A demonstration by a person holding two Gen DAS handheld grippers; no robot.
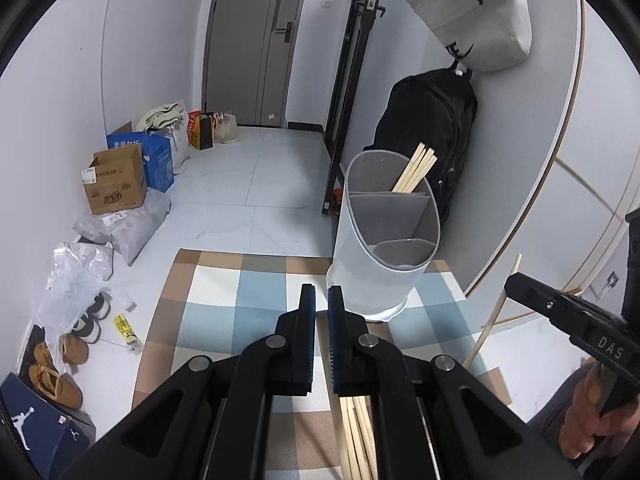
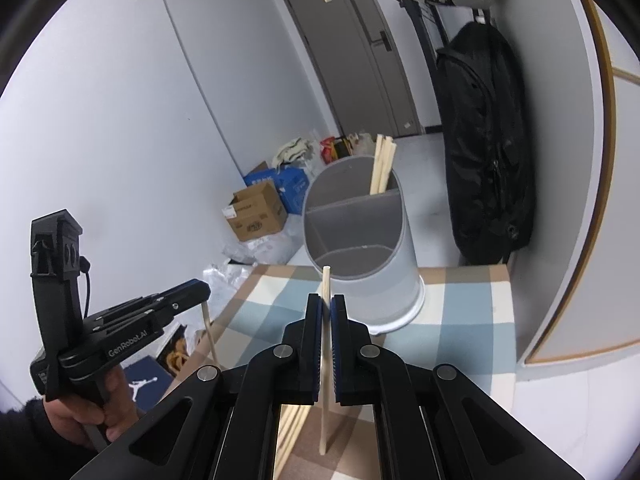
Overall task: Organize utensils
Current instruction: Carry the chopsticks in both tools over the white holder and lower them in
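A grey divided utensil holder stands on a checked cloth; it also shows in the right wrist view. Several wooden chopsticks lean in its far compartment. My right gripper is shut on a single chopstick, held upright just short of the holder; that chopstick shows in the left wrist view. My left gripper has its jaws nearly closed, and in the right wrist view a chopstick hangs from its tips. More chopsticks lie on the cloth beneath it.
A black backpack hangs against the wall right behind the holder, with a white bag above. Cardboard boxes, plastic bags and shoes line the floor at left. A grey door is at the back.
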